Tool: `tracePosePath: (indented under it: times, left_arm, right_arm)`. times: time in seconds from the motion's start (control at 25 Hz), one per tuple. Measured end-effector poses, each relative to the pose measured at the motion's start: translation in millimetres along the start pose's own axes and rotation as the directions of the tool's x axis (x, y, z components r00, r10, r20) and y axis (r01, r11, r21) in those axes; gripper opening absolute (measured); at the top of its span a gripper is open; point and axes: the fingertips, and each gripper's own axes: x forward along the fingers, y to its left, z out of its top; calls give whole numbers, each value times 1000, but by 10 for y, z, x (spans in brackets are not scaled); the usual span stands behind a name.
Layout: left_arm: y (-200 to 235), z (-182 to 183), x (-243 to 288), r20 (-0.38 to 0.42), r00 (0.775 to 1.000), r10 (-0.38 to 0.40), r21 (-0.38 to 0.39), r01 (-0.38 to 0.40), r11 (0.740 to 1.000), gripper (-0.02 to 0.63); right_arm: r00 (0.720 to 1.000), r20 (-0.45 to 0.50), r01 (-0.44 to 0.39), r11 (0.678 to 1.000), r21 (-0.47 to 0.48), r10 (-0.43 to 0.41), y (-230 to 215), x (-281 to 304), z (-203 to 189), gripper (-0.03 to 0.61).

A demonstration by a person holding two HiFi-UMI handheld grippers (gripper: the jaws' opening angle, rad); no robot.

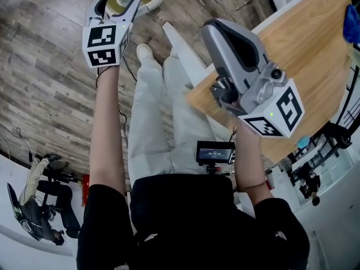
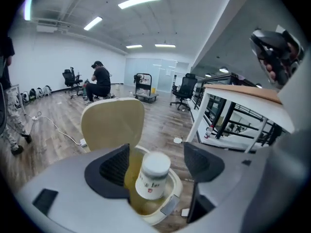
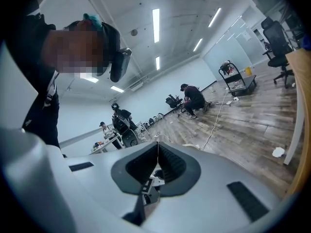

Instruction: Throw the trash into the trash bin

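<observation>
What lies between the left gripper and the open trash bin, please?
A tilted white cup, seen in the left gripper view: it is between the jaws of the open left gripper, just over the trash bin's mouth, touching neither jaw.

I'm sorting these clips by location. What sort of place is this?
Probably an open-plan office or lab workspace. It has rolling office chairs, a white-framed desk with a wooden top, and long ceiling strip lights over a wide wood-look floor.
</observation>
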Motion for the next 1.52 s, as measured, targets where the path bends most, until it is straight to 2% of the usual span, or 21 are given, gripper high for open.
tracePosePath:
  times: [0.04, 0.12, 0.28, 0.4, 0.52, 0.56, 0.68, 0.72, 1.0, 1.12, 1.36, 1.44, 1.52]
  left_arm:
    - [36, 25, -7, 20, 1000, 14, -2, -13, 1000, 350]
    - [67, 13, -24, 25, 1000, 16, -8, -16, 1000, 350]
    - [-44, -13, -43, 26, 998, -56, -42, 57, 997, 350]
    - [-137, 50, -143, 37, 995, -96, -26, 97, 995, 344]
    - [-246, 128, -350, 30, 993, -111, -13, 112, 994, 222]
    - [-280, 178, -441, 36, 992, -119, -8, 119, 993, 159]
    - [-396, 467, -751, 90, 984, -153, 13, 152, 988, 25]
    - [-444, 590, -871, 109, 981, -160, 24, 158, 987, 9]
    - [-903, 1524, -1974, 251, 954, -164, 46, 158, 986, 8]
    - [-1100, 1994, -2443, 326, 929, -178, 87, 158, 984, 8]
    - [-1654, 2606, -3318, 449, 853, -265, 133, 230, 964, 8]
    - [-1767, 2785, -3556, 494, 821, -287, 133, 255, 958, 8]
    - [-1885, 3005, -3772, 546, 776, -314, 117, 301, 946, 8]
  right_arm:
    - [1000, -2, 1, 1000, -2, -1, 4, 9, -3, -2]
    - [1000, -7, 0, 1000, -3, 0, 19, 22, -9, -2]
    - [1000, -10, 2, 1000, -8, -2, 11, 20, -3, -2]
    - [1000, -13, 4, 1000, -7, -4, 2, 33, -28, -2]
    - [999, -36, 6, 1000, -14, -7, 56, 12, -36, -2]
    - [999, -37, 2, 1000, -19, -3, 97, 4, -4, -2]
    - [1000, -14, -14, 999, -43, 13, 268, -21, 176, -2]
    - [1000, -5, -19, 998, -53, 19, 342, -38, 248, -2]
    - [995, 50, -77, 992, -104, 82, 1135, -367, 756, -2]
    - [990, 89, -91, 985, -150, 105, 1469, -477, 1046, -2]
    - [977, 175, -81, 969, -233, 123, 1934, -707, 1610, -2]
    - [971, 185, -99, 960, -261, 151, 2088, -764, 1724, -2]
    - [958, 210, -134, 953, -272, 195, 2250, -847, 1833, -2]
